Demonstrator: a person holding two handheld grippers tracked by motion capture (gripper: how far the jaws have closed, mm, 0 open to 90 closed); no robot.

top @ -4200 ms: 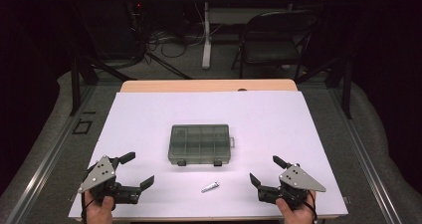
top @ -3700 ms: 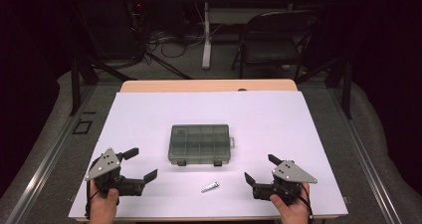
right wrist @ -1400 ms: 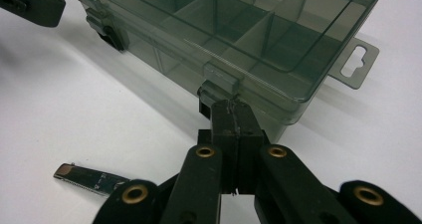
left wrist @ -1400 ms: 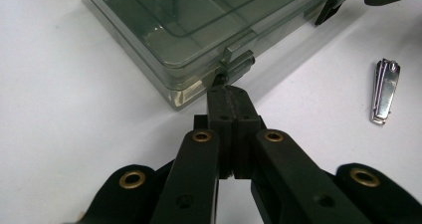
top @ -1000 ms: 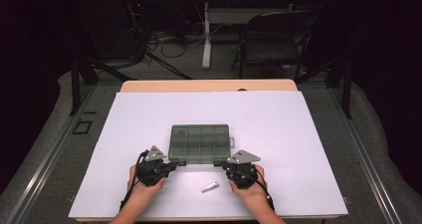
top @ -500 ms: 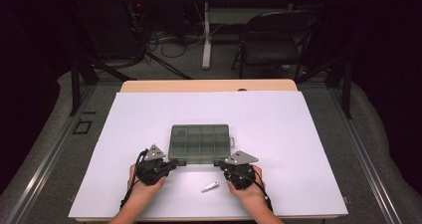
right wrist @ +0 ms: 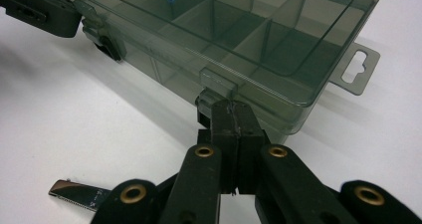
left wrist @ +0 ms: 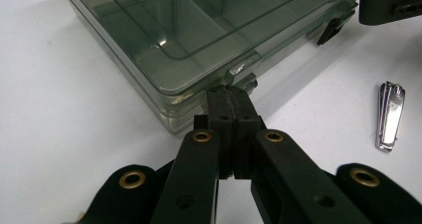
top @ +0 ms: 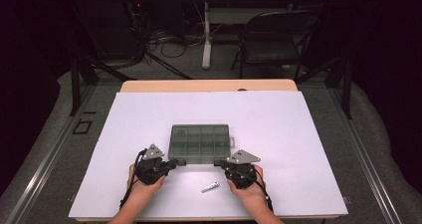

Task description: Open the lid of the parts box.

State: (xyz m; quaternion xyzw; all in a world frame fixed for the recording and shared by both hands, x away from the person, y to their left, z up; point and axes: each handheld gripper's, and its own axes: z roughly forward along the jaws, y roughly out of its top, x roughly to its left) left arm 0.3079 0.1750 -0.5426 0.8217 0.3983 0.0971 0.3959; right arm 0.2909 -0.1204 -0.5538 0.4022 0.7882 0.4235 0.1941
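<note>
A translucent grey compartment box [top: 200, 140] lies shut in the middle of the white table. My left gripper [top: 172, 163] is shut, its tips touching the box's front left latch [left wrist: 242, 78]. My right gripper [top: 219, 162] is also shut, with its tips pressed against the front right latch [right wrist: 217, 80]. Nothing sits between either pair of jaws. In the left gripper view the left gripper [left wrist: 230, 92] meets the box [left wrist: 199, 30] at its front wall. The right gripper [right wrist: 230, 107] does the same on the box [right wrist: 249, 30]. A metal nail clipper [top: 210, 186] lies between the two hands.
The nail clipper [left wrist: 390, 115] lies flat on the table [top: 308, 134], close to the front edge. A hang tab [right wrist: 356, 67] sticks out of the box's right end. Beyond the table's far edge stands a black chair [top: 271, 35] amid cables.
Both grippers came in from the table's front corners, where they stood open, and now rest shut against the box's front latches. In the last half second the right one edged slightly left.
</note>
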